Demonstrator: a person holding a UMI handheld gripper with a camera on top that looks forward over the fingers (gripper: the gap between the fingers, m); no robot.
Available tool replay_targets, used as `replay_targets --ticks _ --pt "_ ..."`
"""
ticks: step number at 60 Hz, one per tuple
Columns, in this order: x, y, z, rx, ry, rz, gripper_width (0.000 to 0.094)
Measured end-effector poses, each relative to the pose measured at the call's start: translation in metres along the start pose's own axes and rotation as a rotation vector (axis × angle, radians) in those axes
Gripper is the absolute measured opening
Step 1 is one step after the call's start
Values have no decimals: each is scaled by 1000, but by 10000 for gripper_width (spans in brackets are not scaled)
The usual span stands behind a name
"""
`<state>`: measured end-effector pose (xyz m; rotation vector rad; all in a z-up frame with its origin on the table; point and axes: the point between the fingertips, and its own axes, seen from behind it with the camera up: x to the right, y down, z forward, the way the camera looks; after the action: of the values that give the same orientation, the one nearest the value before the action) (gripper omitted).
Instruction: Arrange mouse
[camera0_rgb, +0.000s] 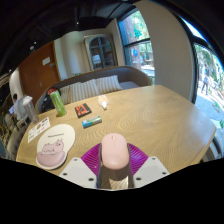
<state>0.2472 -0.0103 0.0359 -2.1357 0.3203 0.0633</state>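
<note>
Wide wooden table (150, 115) fills the middle of the frame, and at lower left sits a cat-shaped mouse pad (52, 151), likely the destination. Bottom centre, the gripper (114, 170) has its fingers closed narrow on the pale pink mouse (114, 153), magenta pads hugging both flanks so it rides lifted above the table, ready for placing.

A pale pink computer mouse (114, 152) is held between the two fingers of the gripper (114, 170), above the near edge of a round light wooden table (160, 115). A pink cat-shaped mouse mat (53, 152) lies left of it. Farther back, a green bottle (58, 102), a small dark box (82, 110) and a flat teal item (92, 122) are set, with a white paper sheet (38, 128) at the left.
</note>
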Motion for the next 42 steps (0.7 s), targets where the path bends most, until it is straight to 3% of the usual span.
replay_targets --ticks 6,13,20,24,33,40,42 --pt "-44 -84 -7 140 20 -33 357" --pt "-130 -125 3 203 -35 -95 356" --pt "-213 -95 42 154 -98 -141 357" --pt "-236 -62 69 110 -76 -222 354" --pt "-268 -1 103 -8 -94 -245 360" --pt "-273 29 116 -58 -70 -281 398" --pt "-274 26 118 -35 -64 -278 406"
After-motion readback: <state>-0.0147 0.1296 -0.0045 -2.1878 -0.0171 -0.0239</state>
